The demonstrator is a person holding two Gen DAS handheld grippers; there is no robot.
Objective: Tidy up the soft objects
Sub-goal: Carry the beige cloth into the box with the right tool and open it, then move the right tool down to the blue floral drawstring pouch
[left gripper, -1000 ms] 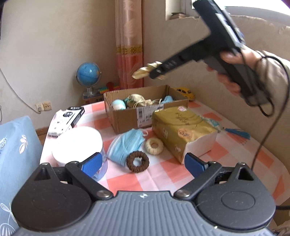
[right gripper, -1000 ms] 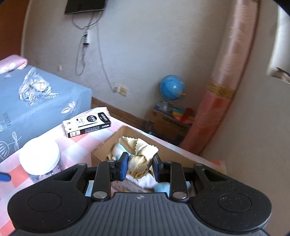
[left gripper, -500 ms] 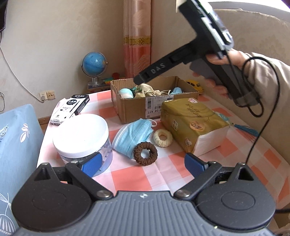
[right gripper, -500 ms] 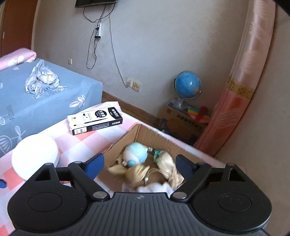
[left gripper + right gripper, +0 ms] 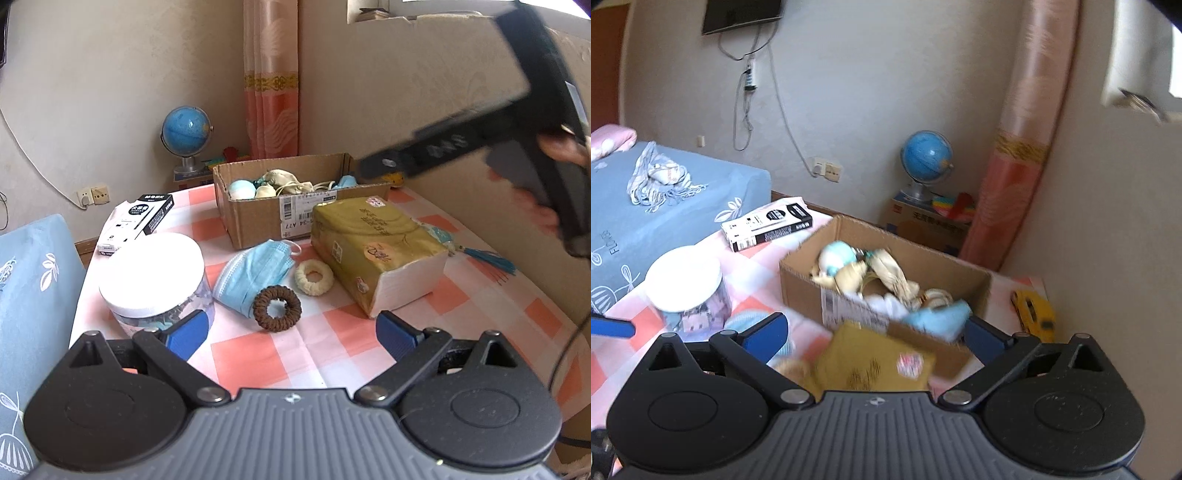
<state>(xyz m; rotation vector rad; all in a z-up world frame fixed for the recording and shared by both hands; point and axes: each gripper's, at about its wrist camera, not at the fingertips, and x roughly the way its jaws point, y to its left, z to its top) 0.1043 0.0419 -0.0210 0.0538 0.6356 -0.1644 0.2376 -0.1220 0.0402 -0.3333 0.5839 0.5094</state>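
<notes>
The left gripper (image 5: 291,332) is nearest in the left wrist view. Its two blue fingers (image 5: 186,330) stand wide apart with nothing between them, above the checked tablecloth (image 5: 258,358). Just beyond its left finger stands a clear jar with a white lid (image 5: 157,271). In front of the gripper lies a brown hair scrunchie (image 5: 277,307), touching a blue face mask (image 5: 255,275). Just beside these is a cream scrunchie (image 5: 314,277). To the right lies a gold pack of tissues (image 5: 373,247), and past its far end a teal tassel (image 5: 487,258) lies on the cloth.

The right gripper (image 5: 873,330) hangs above the table near the box. Its jaws have just been opening and now its fingers (image 5: 764,334) are fully spread, with nothing pinched between them. In the left wrist view it is seen from the side, blurred, held by a hand (image 5: 563,147) at the right edge.

Farther back is the open cardboard box (image 5: 258,214). Inside it lie the soft things: a pale blue ball (image 5: 836,256), a cream cloth piece (image 5: 895,275) and a light blue plush item (image 5: 938,317). A black and white carton (image 5: 138,223) lies left of the box, and a yellow toy car (image 5: 1034,310) lies on the box's other side, near the wall.

Farthest away, a blue globe (image 5: 186,134) stands by a pink curtain (image 5: 271,81), and the right wrist view shows a bed with a blue cover (image 5: 665,214).
</notes>
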